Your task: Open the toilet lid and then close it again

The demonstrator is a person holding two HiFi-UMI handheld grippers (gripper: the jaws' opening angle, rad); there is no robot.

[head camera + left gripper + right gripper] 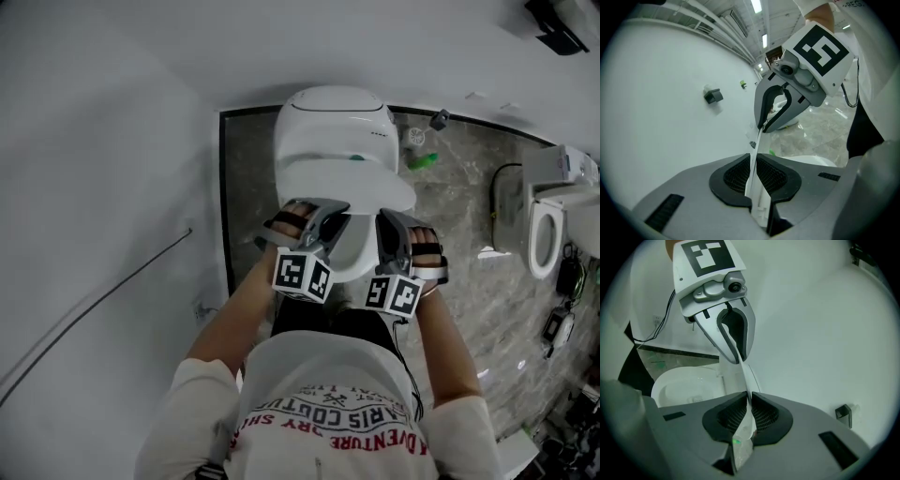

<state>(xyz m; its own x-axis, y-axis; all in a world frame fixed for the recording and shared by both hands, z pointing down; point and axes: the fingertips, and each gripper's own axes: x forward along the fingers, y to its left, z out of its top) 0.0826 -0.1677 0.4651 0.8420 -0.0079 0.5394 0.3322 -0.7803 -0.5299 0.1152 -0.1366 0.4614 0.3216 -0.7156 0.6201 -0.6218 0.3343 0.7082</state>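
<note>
A white toilet (333, 108) stands against the wall, its lid (347, 169) tilted up off the bowl at the front. My left gripper (323, 217) and right gripper (389, 225) sit side by side on the lid's front edge. In the left gripper view the thin white lid edge (757, 140) runs between the pads of the left gripper (752, 177), which is shut on it, and on to the right gripper (776, 110). In the right gripper view the right gripper (749, 416) is clamped on the same edge (747, 373); the left gripper (736, 341) grips further along. The open bowl (679, 385) shows below.
A white wall fills the left, with a thin cable (94, 309) running along it. The floor (459, 206) is dark stone, with a green object (422, 161) beside the toilet. A second toilet (548, 230) stands at the right. A small dark fixture (713, 96) sticks out of the wall.
</note>
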